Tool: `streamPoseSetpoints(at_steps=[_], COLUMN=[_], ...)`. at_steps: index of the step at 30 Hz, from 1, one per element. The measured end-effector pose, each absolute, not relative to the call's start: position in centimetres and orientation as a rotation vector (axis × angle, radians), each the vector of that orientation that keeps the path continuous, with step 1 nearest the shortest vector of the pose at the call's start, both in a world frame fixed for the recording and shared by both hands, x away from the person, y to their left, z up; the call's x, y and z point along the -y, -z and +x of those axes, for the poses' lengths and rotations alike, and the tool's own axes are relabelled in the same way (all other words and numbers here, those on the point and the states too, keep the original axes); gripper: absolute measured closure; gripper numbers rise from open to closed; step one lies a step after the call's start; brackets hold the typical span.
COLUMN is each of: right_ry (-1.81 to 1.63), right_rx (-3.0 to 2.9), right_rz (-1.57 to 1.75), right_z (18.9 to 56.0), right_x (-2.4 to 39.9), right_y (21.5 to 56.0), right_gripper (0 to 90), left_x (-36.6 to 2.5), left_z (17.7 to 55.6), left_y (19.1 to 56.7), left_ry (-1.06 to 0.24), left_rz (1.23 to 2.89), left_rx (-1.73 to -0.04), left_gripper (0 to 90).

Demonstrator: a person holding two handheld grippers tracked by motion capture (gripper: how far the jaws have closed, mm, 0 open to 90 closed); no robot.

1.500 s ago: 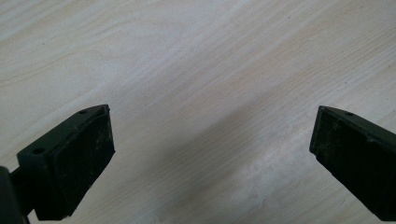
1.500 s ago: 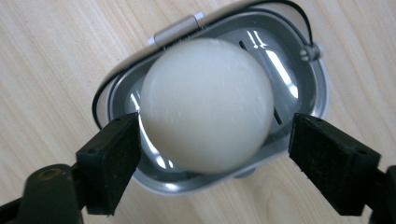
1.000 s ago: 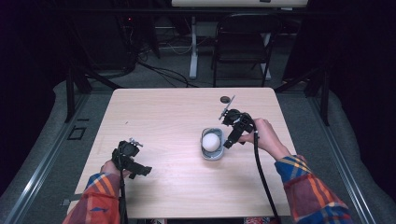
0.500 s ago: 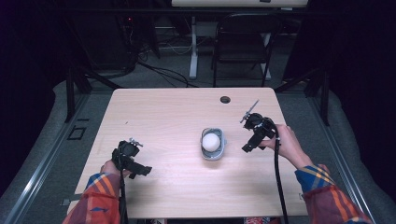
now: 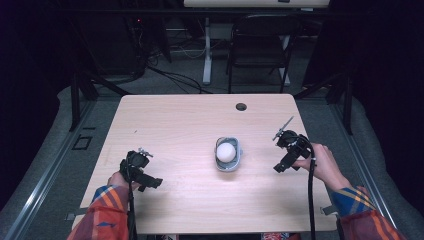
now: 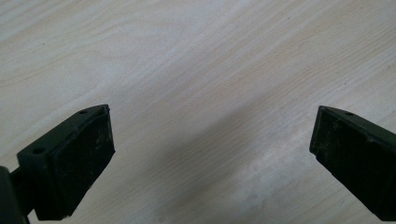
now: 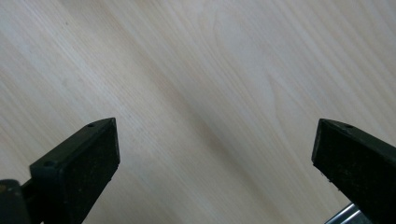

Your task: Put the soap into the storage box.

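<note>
- Right hand-held gripper (image 5: 286, 156) has just been spreading its jaws, and nothing sits between them; in the right gripper view its two pads (image 7: 79, 168) stand wide apart over bare wood.
- Compared with a second ago, when this hand-held gripper was right against the small metal bowl (image 5: 228, 153), it now hangs near the right edge of the tabletop (image 5: 175, 120), well apart from the bowl.
- White ball (image 5: 226, 150) lies inside the bowl, which rests around the middle of the tabletop, a little right of centre; neither appears to have shifted between the earlier pictures and now.
- Left hand-held gripper (image 5: 142, 175) stays near the front left of the tabletop, jaws apart and empty, with only wood grain beneath in the left gripper view (image 6: 65, 163).
- My reading: the right hand has let go and backed off, so the placing of the bowl with its ball looks finished, and both hands are free.
- A dark round hole (image 5: 241, 106) marks the far side of the tabletop, away from the work.
</note>
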State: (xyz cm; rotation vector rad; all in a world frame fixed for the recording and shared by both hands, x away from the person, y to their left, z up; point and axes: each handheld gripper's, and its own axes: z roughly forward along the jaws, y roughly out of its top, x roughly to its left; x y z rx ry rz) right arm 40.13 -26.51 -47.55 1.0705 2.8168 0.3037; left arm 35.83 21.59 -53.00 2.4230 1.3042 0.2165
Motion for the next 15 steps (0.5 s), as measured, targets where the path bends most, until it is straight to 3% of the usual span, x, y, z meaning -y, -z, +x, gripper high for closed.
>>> streamPoseSetpoints(at_steps=[15], right_ry=[-0.204], right_rx=[-2.849], right_rz=[1.099], right_z=[37.6], right_x=[28.6], right_y=[50.5], right_gripper=[0.0], left_x=[-21.6], left_z=[35.8], left_y=[53.0], left_ry=[-0.216], left_rz=[2.421], left_rx=[-1.307], left_gripper=[0.0])
